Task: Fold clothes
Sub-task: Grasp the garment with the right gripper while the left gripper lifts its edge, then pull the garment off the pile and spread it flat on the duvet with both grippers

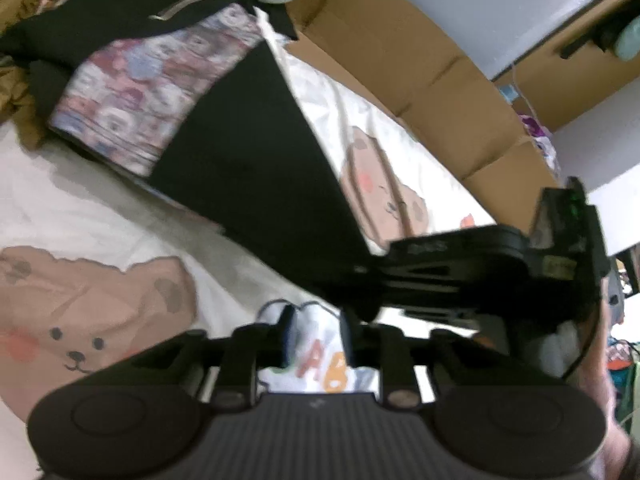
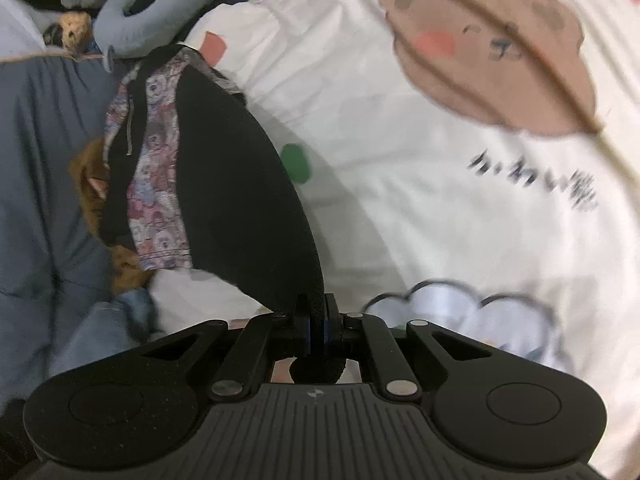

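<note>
**Right gripper pinches the black garment; left gripper stands parted over the sheet**

In the right wrist view, the right gripper (image 2: 316, 322) has its fingers pressed together on a corner of the black garment (image 2: 236, 184); black cloth bulges out behind the pads. From there the garment runs toward 11 o'clock, its bear-print panel (image 2: 158, 184) on the left side, lying on the white bear-print sheet (image 2: 400, 160). A grey quilt (image 2: 44, 152) lies at 9 o'clock and a blue-grey neck pillow (image 2: 160, 12) at 11.

In the left wrist view, the left gripper (image 1: 318, 338) has its fingers partly spread with only sheet showing between them. The garment (image 1: 248, 168) stretches from 1 toward 11 o'clock. Cardboard (image 1: 420, 60) lines the sheet's far edge at 1 o'clock.
</note>
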Available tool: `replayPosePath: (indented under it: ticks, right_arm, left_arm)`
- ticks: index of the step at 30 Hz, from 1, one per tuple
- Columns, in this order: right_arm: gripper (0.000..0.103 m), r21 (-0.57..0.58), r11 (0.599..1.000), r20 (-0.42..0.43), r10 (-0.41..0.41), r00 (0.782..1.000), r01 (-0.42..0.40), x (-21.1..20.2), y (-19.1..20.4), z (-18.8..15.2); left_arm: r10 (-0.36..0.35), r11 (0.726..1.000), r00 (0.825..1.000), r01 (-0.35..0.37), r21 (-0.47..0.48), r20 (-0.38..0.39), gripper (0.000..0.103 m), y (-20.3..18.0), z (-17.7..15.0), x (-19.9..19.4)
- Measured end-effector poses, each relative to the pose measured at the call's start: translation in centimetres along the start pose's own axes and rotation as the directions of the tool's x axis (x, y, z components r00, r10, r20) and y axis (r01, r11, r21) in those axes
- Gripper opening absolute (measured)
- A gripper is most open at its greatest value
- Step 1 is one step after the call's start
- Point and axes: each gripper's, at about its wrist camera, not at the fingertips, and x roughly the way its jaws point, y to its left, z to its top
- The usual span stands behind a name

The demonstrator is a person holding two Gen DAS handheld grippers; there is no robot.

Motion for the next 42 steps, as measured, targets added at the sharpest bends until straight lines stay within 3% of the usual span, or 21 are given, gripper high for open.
replayPosePath:
  ticks: [2,9,12,14,20,25,31,35,42]
  right_arm:
    - [0.003,-0.04,0.998,-0.003,-0.042,0.999,0.042,-0.6,0.0,0.6]
    - [0.003,-0.137,0.981,-0.025,-0.144,0.989,0.14,-3.0,-0.2,1.9]
    - [0.003,-0.184,0.967,-0.049,-0.191,0.98,0.179,-3.6,-0.6,1.7]
    - [0.003,-0.211,0.953,-0.065,-0.234,0.97,0.215,-3.7,-0.9,1.4]
    - [0.003,-0.33,0.899,-0.096,-0.336,0.937,0.288,-4.5,-1.3,0.1]
    - [0.003,-0.361,0.881,-0.114,-0.368,0.923,0.307,-6.5,-2.9,-0.7]
    - [0.003,-0.423,0.838,-0.103,-0.422,0.901,0.344,-9.5,-5.2,-0.6]
    - [0.003,-0.434,0.834,-0.057,-0.402,0.914,0.34,-12.7,-5.6,0.2]
    - [0.003,-0.319,0.902,-0.009,-0.31,0.951,0.291,-16.2,-9.0,0.6]
  left_arm:
    - [0.026,1.0,1.0,-0.026,-0.015,0.012,0.042,0.8,0.2,-0.1]
    - [0.134,0.989,0.99,-0.131,-0.068,0.048,0.044,3.6,2.7,-0.3]
    - [0.148,0.986,0.987,-0.143,-0.085,0.055,0.044,4.5,3.4,-0.6]
    - [0.146,0.986,0.988,-0.141,-0.089,0.054,0.049,4.8,3.5,-0.4]
    - [0.135,0.988,0.99,-0.133,-0.074,0.028,0.049,4.6,3.4,1.0]
    - [0.121,0.992,0.993,-0.121,-0.039,-0.006,0.051,3.3,2.6,2.2]
    - [0.184,0.982,0.98,-0.18,0.047,-0.082,0.051,2.0,1.4,2.5]
    - [0.243,0.967,0.962,-0.23,0.112,-0.121,0.051,1.0,1.7,2.1]
    - [0.309,0.944,0.939,-0.284,0.167,-0.152,0.052,-0.8,3.6,1.7]
